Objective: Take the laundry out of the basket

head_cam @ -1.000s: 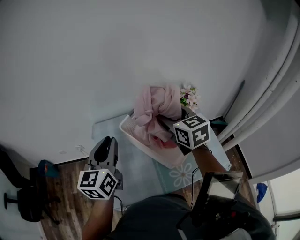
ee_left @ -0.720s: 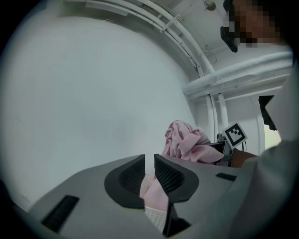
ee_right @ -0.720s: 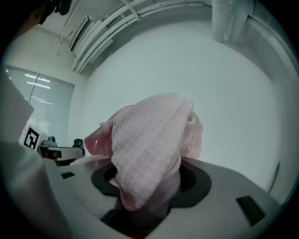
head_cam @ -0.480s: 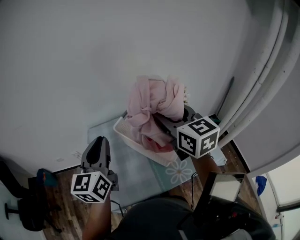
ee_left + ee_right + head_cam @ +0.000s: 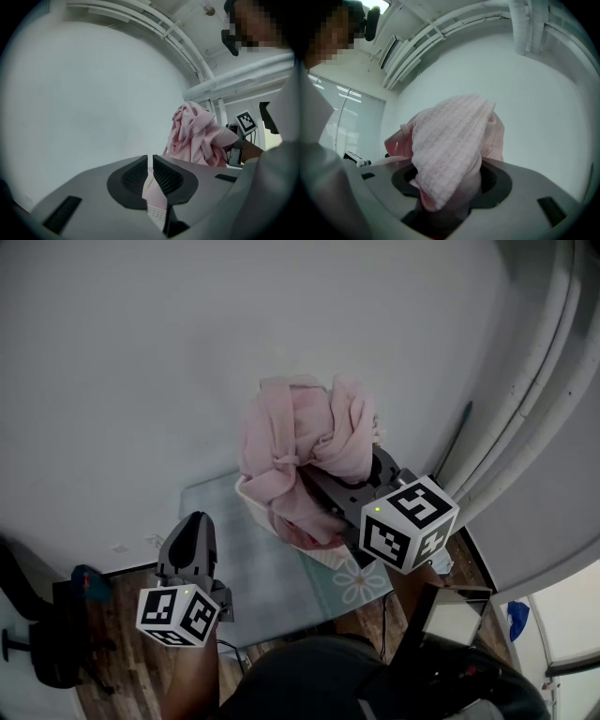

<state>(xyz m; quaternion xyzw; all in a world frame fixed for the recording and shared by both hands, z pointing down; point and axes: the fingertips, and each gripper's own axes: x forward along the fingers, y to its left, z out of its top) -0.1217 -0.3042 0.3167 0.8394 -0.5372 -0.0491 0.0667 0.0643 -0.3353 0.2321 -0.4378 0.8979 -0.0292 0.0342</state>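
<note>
One bundle of pink laundry (image 5: pixel 302 439) is hanging above the white basket (image 5: pixel 324 557), lifted clear of the rim for most of its bulk while its lower folds are trailing down into the basket's mouth. The right gripper (image 5: pixel 448 185) is pinching the laundry: in the right gripper view its jaws are clamping onto a thick fold of waffle-textured pink cloth, which is spilling over and in front of both pads and rising past them toward the pale wall (image 5: pixel 187 352). In the head view the basket is sitting directly below and just ahead of that gripper, with more pink and a darker red cloth lying inside it. The right gripper's marker cube (image 5: pixel 409 521) is riding behind the laundry, nearer the person. The left gripper (image 5: pixel 151 165) is hovering well to the left of the right gripper and the basket, apart from both, and is touching no cloth. Its jaws are pressed almost together, leaving only a thin slit; through that slit a strip of pink and a bit of perforated white are showing from farther off. From the left gripper the raised laundry is showing up and to the right. Beneath both grippers a pale blue-green mat (image 5: pixel 272 577) is lying, and the basket is standing on it; wood floor (image 5: pixel 117 615) is showing beyond the mat's left edge, below the left gripper's cube (image 5: pixel 176 613).
</note>
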